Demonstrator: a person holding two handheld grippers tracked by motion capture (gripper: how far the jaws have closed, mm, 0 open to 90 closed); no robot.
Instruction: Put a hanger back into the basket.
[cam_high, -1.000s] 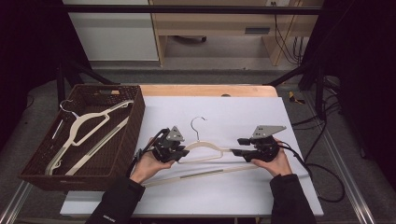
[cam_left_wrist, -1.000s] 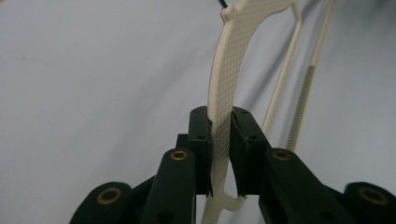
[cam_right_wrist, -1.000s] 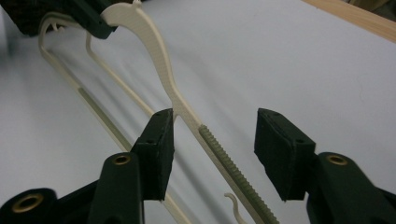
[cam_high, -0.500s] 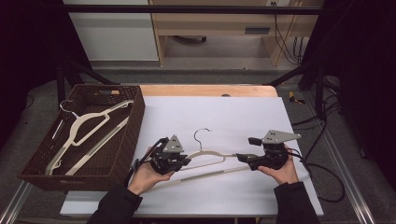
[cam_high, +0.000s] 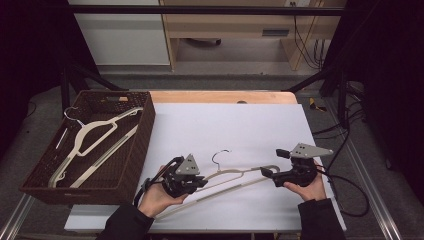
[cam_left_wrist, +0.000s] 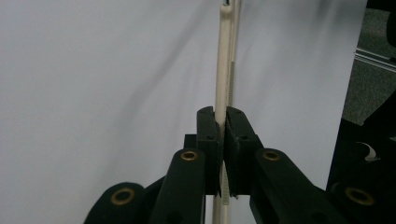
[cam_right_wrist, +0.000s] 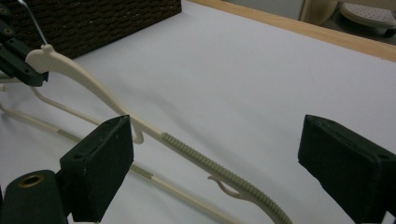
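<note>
A cream plastic hanger (cam_high: 235, 174) with a metal hook lies slanted on the white table top (cam_high: 225, 120), near its front. My left gripper (cam_high: 200, 182) is shut on the hanger's left arm; in the left gripper view the jaws (cam_left_wrist: 222, 140) pinch the thin cream bar (cam_left_wrist: 224, 65). My right gripper (cam_high: 274, 163) stands open at the hanger's right end. In the right gripper view the ribbed arm (cam_right_wrist: 201, 158) runs between the wide-apart jaws (cam_right_wrist: 222, 170) without touching either. The left gripper (cam_right_wrist: 16, 58) appears at that view's top left.
A dark wicker basket (cam_high: 148, 131) stands off the table's left side and holds two more cream hangers (cam_high: 95, 135). A wooden strip (cam_high: 220, 96) edges the table's far side. Cables (cam_high: 345, 185) trail from the right gripper.
Both hands have drawn back toward the front edge with the hanger, which now slants with its left end lower. The right gripper's jaws have opened off the right end.
</note>
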